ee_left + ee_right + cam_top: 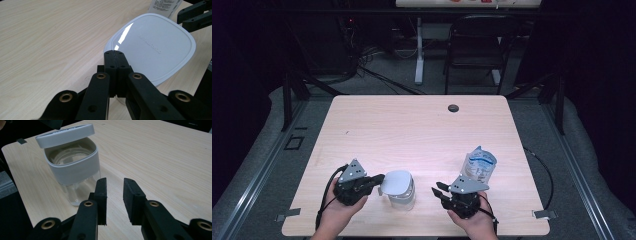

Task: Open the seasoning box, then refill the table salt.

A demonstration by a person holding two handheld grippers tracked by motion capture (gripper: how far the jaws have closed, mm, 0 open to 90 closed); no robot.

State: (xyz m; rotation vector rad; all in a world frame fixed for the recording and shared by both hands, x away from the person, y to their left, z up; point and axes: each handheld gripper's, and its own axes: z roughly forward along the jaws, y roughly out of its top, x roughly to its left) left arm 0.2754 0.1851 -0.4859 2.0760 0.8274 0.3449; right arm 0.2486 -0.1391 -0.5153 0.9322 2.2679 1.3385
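1. Left gripper (373, 181) clamped on the rim of the white lid (396, 182), jaws pinched together on its near edge; lid held tilted above the container (402, 197), one side raised, apart from the container's mouth as seen in the right gripper view.
2. Container (72, 171) standing upright on the table (412, 130), near the front edge, clear glass below a grey band, apparently empty inside.
3. Right gripper (439, 191) just beside the container, on the pouch side, jaws parted with nothing between them, not touching the container.
4. Pouch (479, 164) lying beyond the right gripper, well apart from the container, untouched.
5. Risk: thin pinch on the lid's very edge; any twist likely to let the lid pivot or slip from the jaws and drop onto the container.
6. Risk: container unsteadied; a lid caught on its rim could drag or tip it toward the near table edge.
7. Risk: right gripper closing askew on the rounded wall could push the container rather than seize it.
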